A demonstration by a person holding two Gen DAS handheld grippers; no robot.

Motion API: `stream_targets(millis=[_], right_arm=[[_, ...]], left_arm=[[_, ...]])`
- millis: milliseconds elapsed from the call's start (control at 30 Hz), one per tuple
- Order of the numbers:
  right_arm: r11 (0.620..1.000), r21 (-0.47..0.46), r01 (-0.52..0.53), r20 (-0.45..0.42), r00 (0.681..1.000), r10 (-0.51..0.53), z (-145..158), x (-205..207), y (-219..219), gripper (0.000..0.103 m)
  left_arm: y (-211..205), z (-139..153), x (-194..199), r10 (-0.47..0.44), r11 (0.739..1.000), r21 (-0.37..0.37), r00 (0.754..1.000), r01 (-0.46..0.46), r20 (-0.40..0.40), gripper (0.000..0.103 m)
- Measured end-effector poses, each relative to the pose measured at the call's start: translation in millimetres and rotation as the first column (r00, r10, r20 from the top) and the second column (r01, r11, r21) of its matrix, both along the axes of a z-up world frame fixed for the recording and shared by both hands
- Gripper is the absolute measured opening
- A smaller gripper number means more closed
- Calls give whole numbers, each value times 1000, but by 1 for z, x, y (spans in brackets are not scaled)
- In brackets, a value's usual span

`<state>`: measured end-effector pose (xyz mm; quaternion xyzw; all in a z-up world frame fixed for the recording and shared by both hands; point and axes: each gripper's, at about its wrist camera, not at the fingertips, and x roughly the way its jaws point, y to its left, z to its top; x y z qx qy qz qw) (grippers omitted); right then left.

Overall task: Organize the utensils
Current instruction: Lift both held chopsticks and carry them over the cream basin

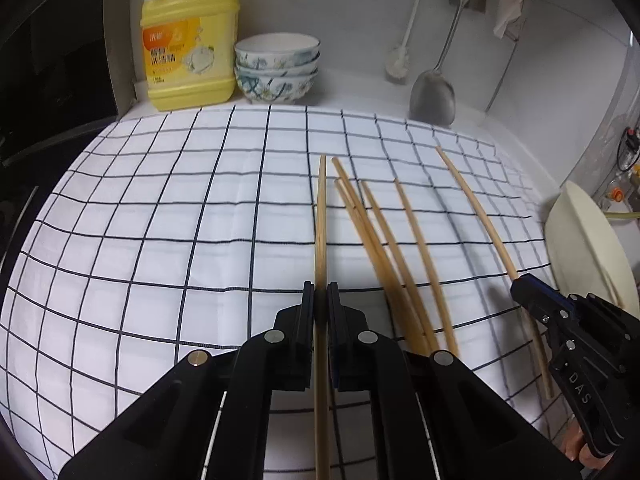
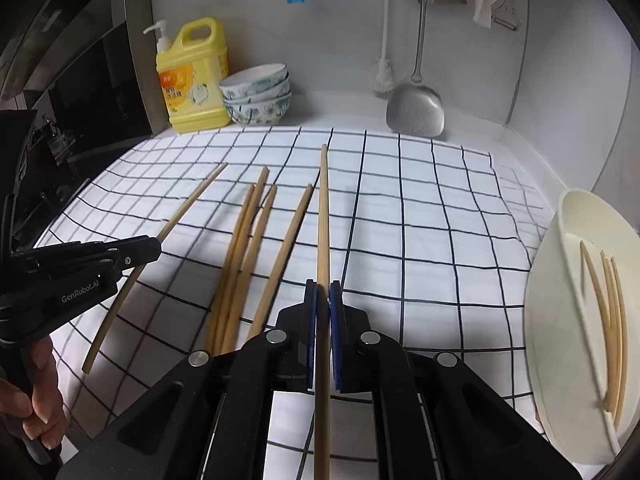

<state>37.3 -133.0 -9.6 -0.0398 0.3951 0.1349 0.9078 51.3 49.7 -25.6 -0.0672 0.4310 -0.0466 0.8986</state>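
Both grippers clamped on one chopstick apiece, sorting part done.

Left gripper (image 1: 320, 300) and right gripper (image 2: 323, 296) each pinch a chopstick (image 1: 321, 216) (image 2: 323, 216) above the cloth (image 1: 180, 220). Four chopsticks (image 2: 256, 240) lie loose between them, not yet sorted. The white holder (image 2: 560, 280), at the cloth's right edge, contains about three.

We can't read the small print on the yellow detergent jug (image 1: 188, 40) at 11 o'clock. The held chopstick (image 2: 322, 240) runs off the frame at 6 o'clock. The white holder (image 2: 580, 320) is clipped at 4 o'clock, its chopsticks (image 2: 612, 320) partly hidden inside.
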Motion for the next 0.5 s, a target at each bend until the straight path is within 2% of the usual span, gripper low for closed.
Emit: stream_targets(millis=[267, 500], right_arm=[[994, 62, 88, 86, 992, -93, 45, -23, -39, 6], [965, 113, 238, 118, 961, -250, 72, -40, -110, 6]], left_arm=[[-32, 38, -10, -89, 995, -46, 994, 92, 65, 7], [-97, 58, -9, -218, 972, -67, 972, 225, 91, 7]])
